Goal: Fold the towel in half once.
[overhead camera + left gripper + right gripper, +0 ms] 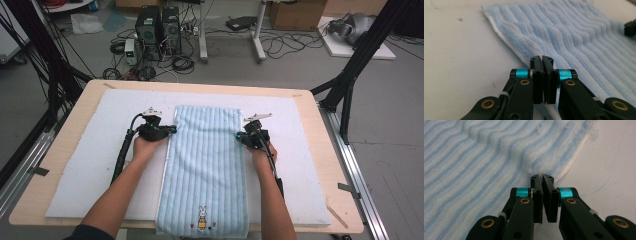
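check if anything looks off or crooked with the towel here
Nothing stands out. The blue towel lies flat and straight on the white pad, its near end hanging over the table edge. The left gripper and right gripper are closed at its long edges.

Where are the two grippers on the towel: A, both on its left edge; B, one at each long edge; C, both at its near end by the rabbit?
B: the left gripper is at the towel's left edge, the right gripper at its right edge.
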